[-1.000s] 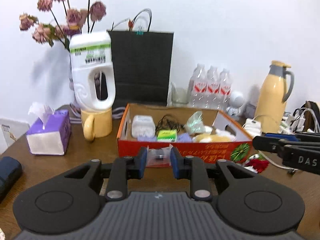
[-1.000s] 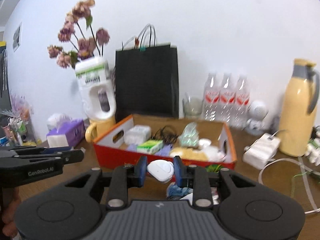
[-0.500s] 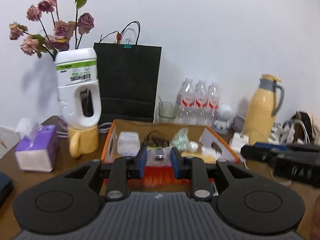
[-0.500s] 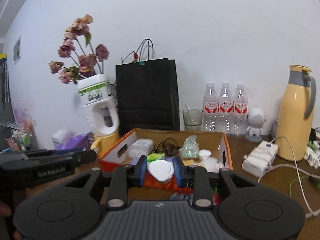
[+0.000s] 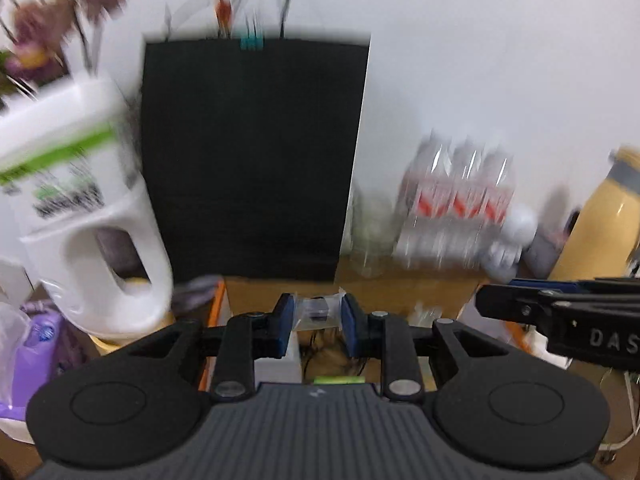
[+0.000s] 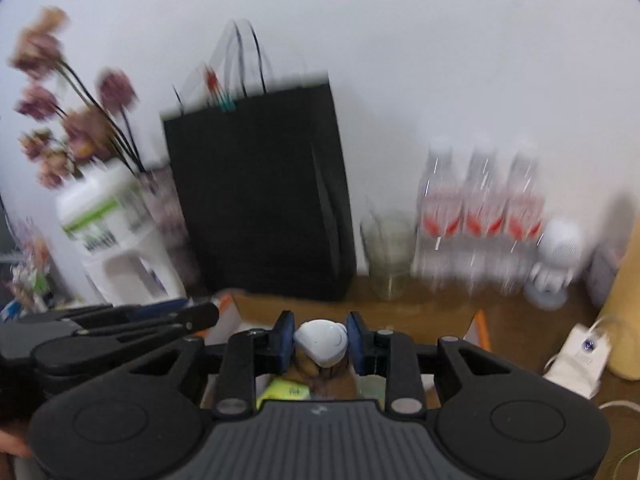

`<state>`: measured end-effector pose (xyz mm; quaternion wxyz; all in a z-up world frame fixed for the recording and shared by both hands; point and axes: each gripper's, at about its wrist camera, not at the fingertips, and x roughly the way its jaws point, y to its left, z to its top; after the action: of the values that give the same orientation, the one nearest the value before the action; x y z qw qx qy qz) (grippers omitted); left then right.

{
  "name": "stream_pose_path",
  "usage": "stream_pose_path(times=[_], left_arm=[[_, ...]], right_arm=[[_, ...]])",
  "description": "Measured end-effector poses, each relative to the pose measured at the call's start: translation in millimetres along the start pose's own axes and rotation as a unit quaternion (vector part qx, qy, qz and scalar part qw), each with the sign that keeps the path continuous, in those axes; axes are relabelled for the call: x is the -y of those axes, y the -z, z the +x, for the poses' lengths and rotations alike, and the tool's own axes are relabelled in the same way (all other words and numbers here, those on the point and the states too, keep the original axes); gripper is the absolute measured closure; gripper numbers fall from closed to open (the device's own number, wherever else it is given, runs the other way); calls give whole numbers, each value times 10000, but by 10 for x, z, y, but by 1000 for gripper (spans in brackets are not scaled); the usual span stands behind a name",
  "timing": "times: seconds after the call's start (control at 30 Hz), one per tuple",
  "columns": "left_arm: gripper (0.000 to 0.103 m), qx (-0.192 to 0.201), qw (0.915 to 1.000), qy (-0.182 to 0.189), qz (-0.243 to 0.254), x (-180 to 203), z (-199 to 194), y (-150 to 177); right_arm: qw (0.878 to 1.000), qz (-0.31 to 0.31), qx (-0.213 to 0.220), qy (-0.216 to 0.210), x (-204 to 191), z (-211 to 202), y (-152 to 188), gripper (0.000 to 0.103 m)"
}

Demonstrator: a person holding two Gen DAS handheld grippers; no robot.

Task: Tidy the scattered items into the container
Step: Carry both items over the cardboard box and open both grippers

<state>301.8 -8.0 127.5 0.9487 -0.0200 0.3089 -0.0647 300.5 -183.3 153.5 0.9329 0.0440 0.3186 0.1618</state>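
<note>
The left gripper (image 5: 316, 320) pinches a small clear packet (image 5: 318, 310) between its blue pads, over the orange box (image 5: 219, 312). The right gripper (image 6: 320, 338) clamps a white rounded gadget (image 6: 321, 342) — above the box's contents, black bag (image 6: 260, 196) behind.

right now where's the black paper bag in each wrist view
Left wrist: black paper bag fills the upper centre, directly behind the left gripper.
Right wrist: black paper bag stands centre-left, behind the right gripper.
Shared landmark: the water bottles to its right in both.
</note>
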Motion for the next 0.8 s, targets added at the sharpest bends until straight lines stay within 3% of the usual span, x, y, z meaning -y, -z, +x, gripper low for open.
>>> stream_pose_path(times=[0.17,0.27,0.37,0.53,0.8], left_arm=[[76,-1323,9910,110,183,-146,545,-104],[76,-1870,9816,-142,369,-194,797,-112],[76,-2307,9724,-110,336,-253,972,-98],[76,-3051,9522,77,155,-274,1203,60],[76,-3484,9372,-81,103,-263,1361,253]], right_arm=[[9903,377,-1340,45,272,704,-100,76],[9699,837,-2280,-168,437,1084,-70,76],[9548,795,-2860,-145,461,1326,3,76],[9448,692,-3203,-25,386,1543,119,76],[9372,455,-3440,351,282,1716,238,76]])
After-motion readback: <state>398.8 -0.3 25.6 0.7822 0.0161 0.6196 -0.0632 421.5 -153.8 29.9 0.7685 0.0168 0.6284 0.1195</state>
